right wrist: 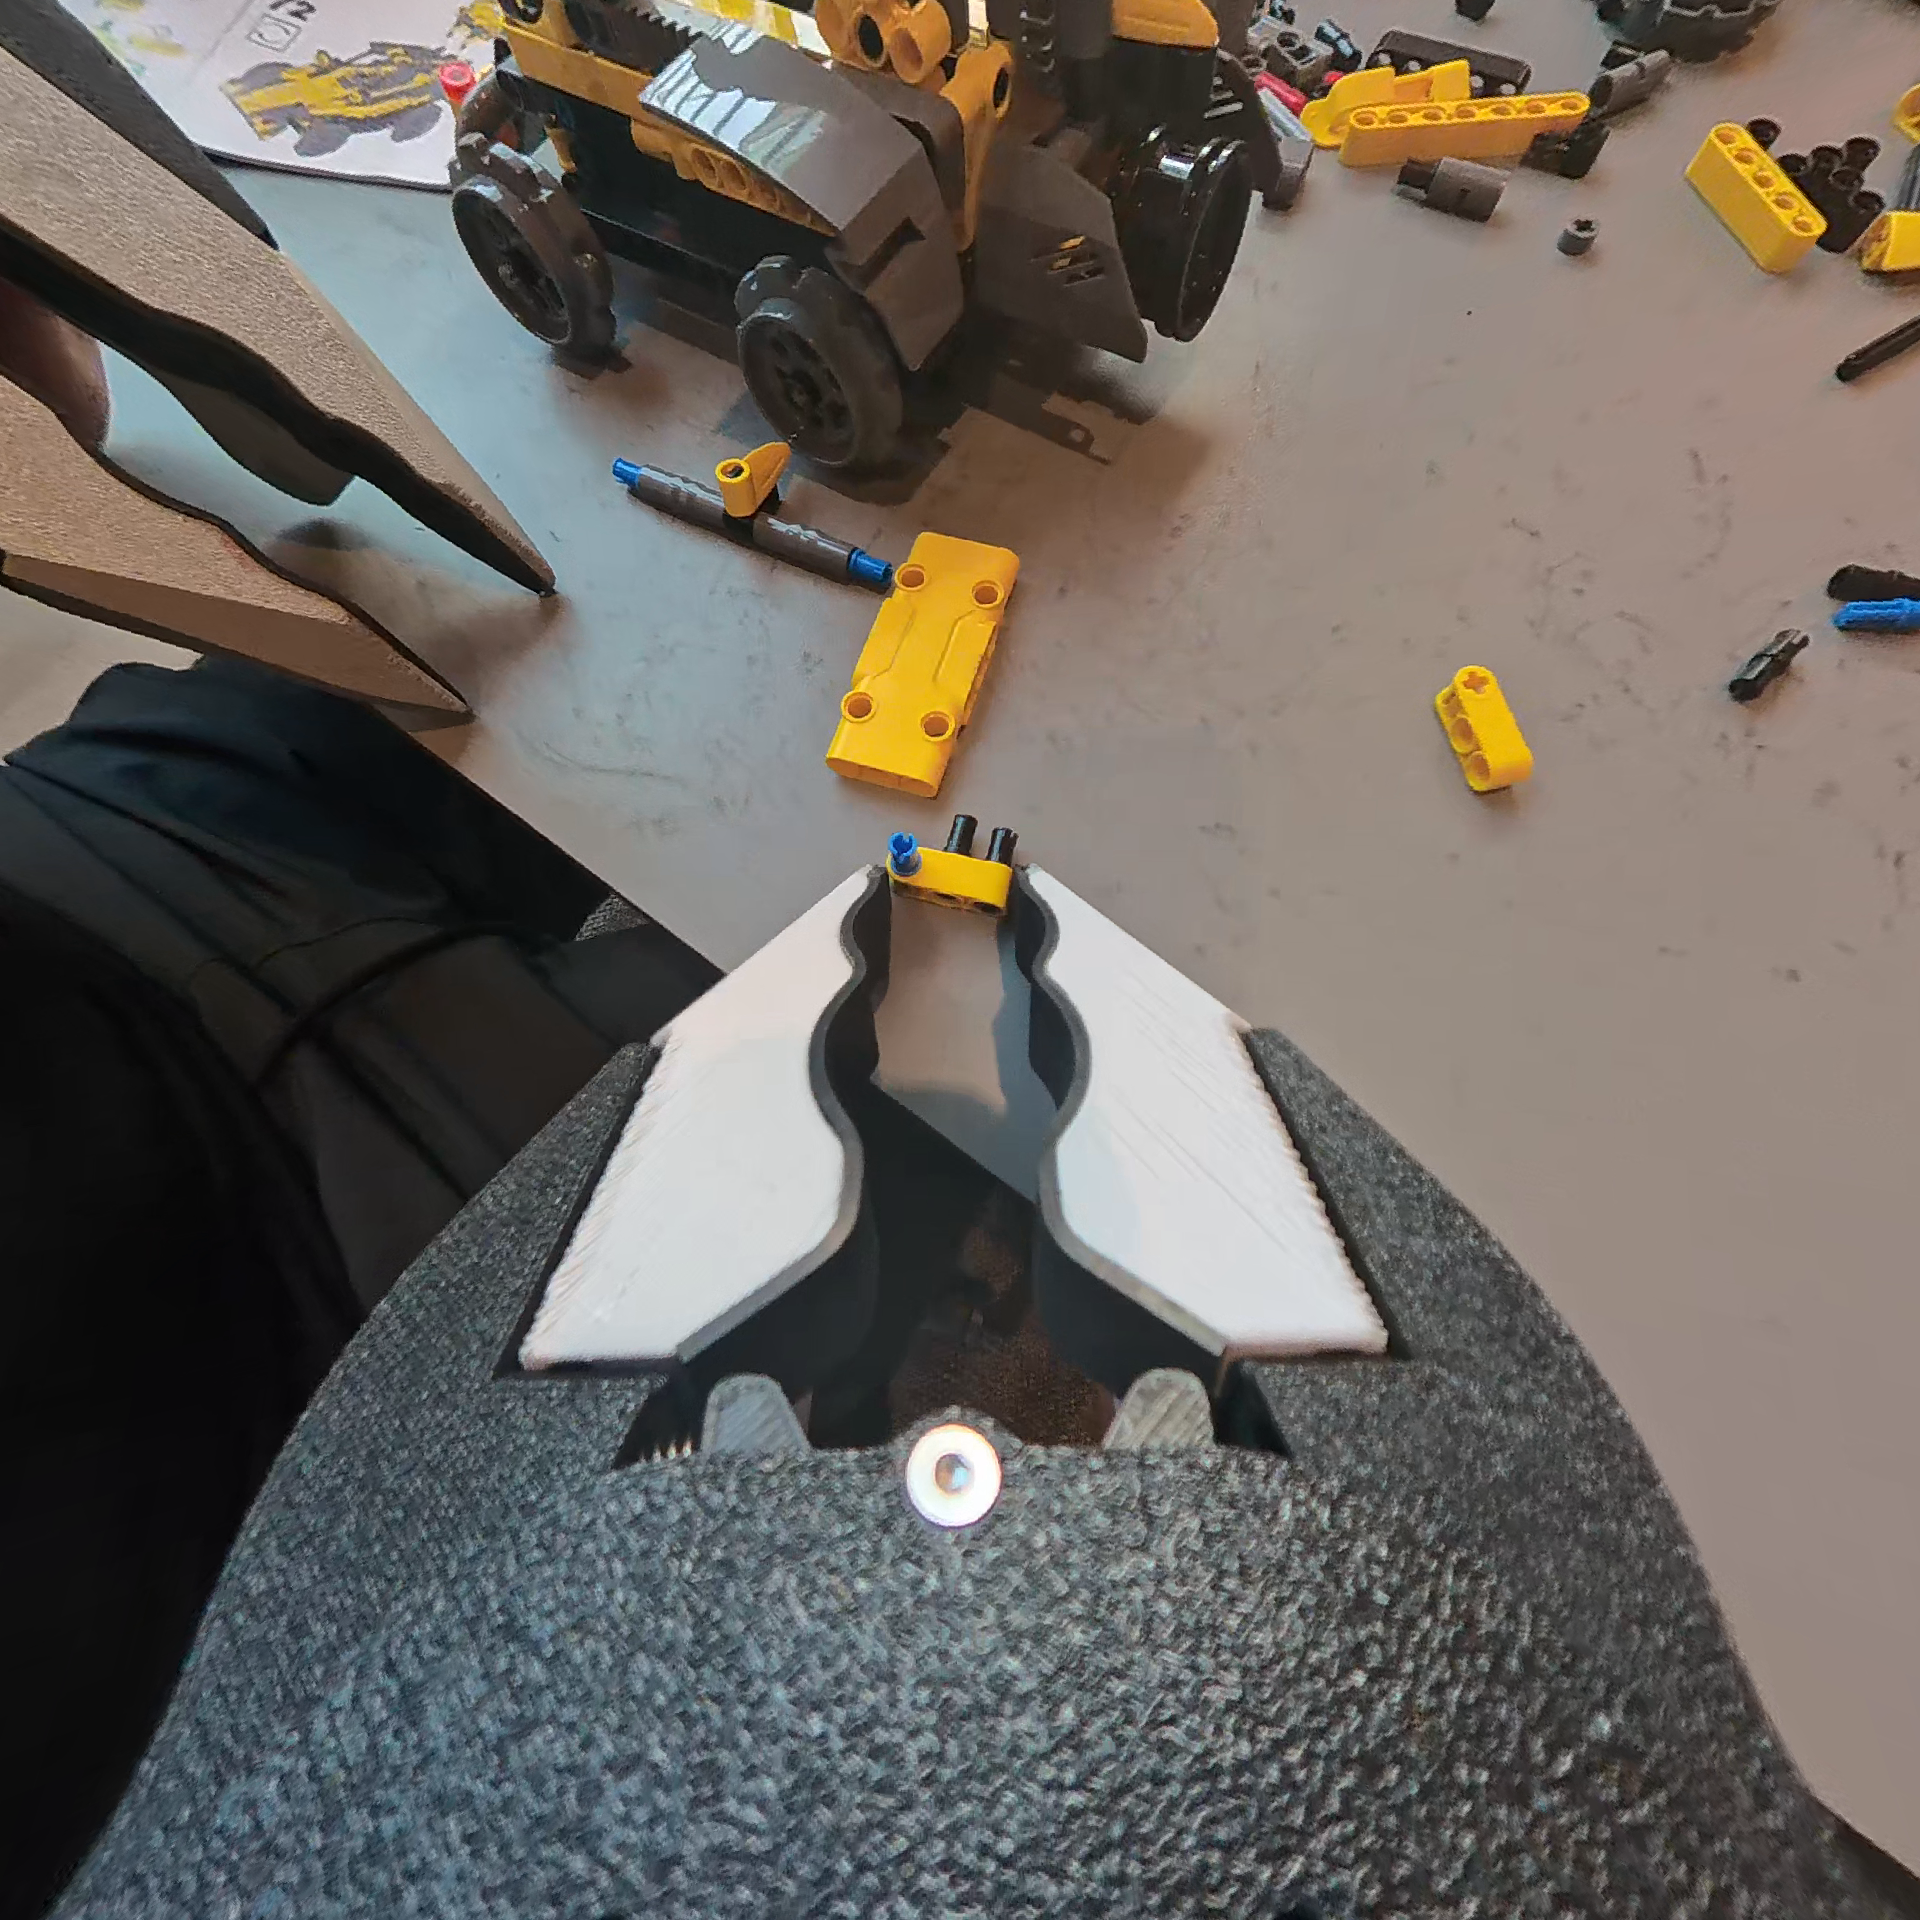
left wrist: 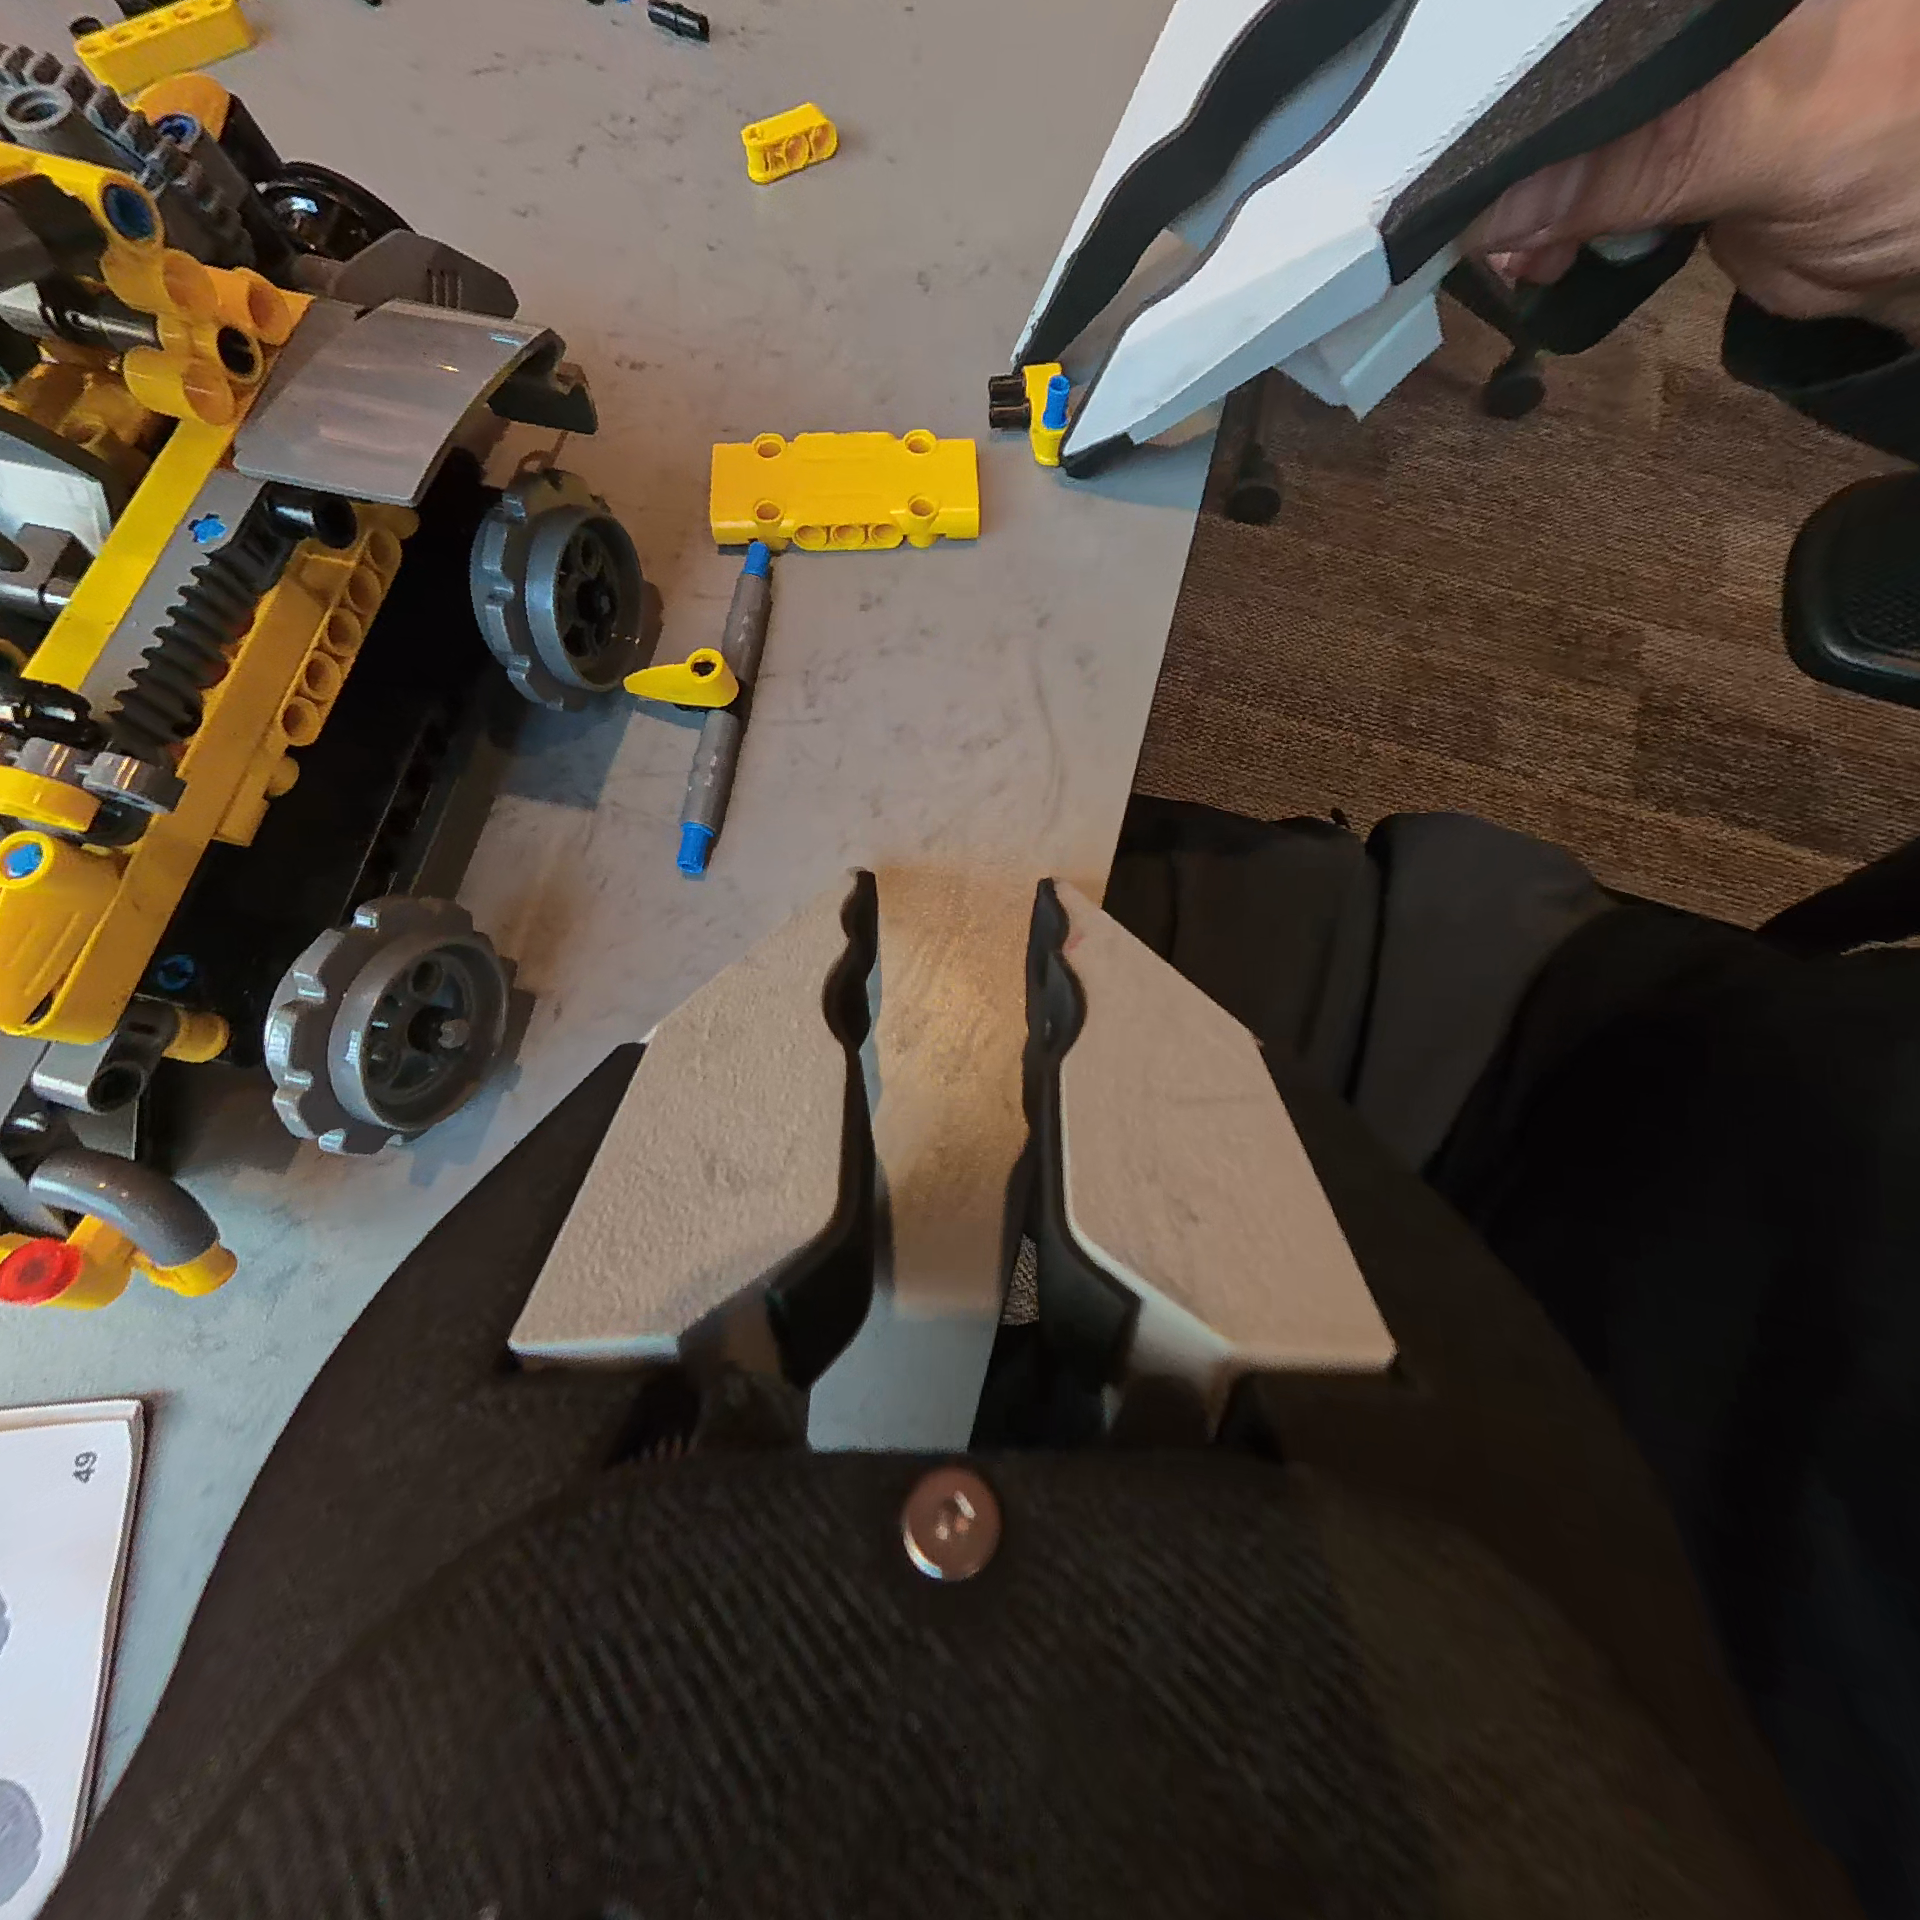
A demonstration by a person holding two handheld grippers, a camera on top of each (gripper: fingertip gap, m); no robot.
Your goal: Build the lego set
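My right gripper (right wrist: 951, 881) is shut at its tips on a small yellow beam (right wrist: 948, 883) that carries two black pins and a blue pin, low over the grey table (right wrist: 1299, 935) near its edge. The left wrist view shows this gripper (left wrist: 1062, 416) and beam (left wrist: 1039, 403) at the upper right, held by a hand. My left gripper (left wrist: 954, 891) is open and empty above the table's edge. A yellow flat panel (right wrist: 925, 665) lies just beyond the beam. It also shows in the left wrist view (left wrist: 842, 488).
A yellow and grey toy vehicle (left wrist: 260, 623) (right wrist: 831, 187) stands on the table. A grey axle with blue ends and a yellow cam (left wrist: 727, 707) (right wrist: 748, 520) lies beside it. A small yellow connector (right wrist: 1483, 727), several loose parts (right wrist: 1455, 114) and a booklet (left wrist: 52, 1610) lie around. Carpet (left wrist: 1507, 623) is off the edge. Spacing between my two grippers at the tips: around 11 centimeters.
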